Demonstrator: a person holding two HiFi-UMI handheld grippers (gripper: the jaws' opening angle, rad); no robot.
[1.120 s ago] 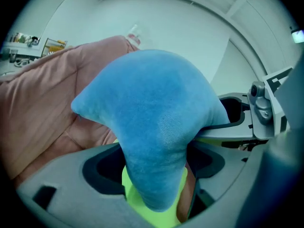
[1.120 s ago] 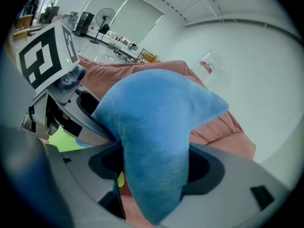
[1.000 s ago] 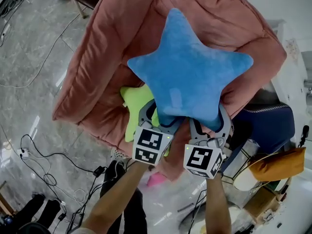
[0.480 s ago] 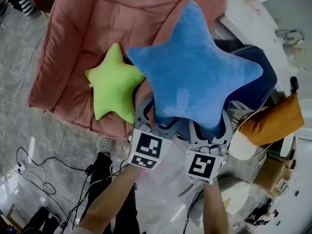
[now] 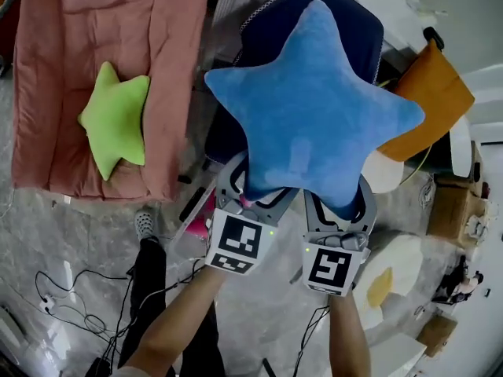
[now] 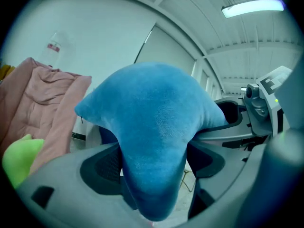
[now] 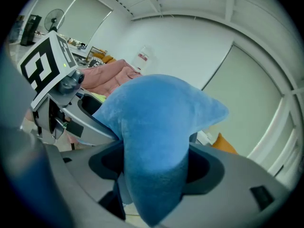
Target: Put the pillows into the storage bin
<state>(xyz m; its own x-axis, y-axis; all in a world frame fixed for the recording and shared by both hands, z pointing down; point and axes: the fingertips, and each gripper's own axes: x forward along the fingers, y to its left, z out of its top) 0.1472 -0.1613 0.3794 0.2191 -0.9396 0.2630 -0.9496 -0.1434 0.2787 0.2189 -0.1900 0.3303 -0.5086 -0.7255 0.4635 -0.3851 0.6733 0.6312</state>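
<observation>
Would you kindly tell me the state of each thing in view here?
blue star pillow: lifted, two of its arms gripped, one in each tool.
left tool: shut on the blue star pillow.
right tool: shut on the blue star pillow.
green star pillow: lying loose on the pink cushion.
storage bin: open-topped, blue star pillow not yet inside.

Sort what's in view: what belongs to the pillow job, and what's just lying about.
Job: blue star pillow, clamped by left claw and right claw; green star pillow; navy storage bin.
Lying about: pink sofa, orange bag, floor cables.
</observation>
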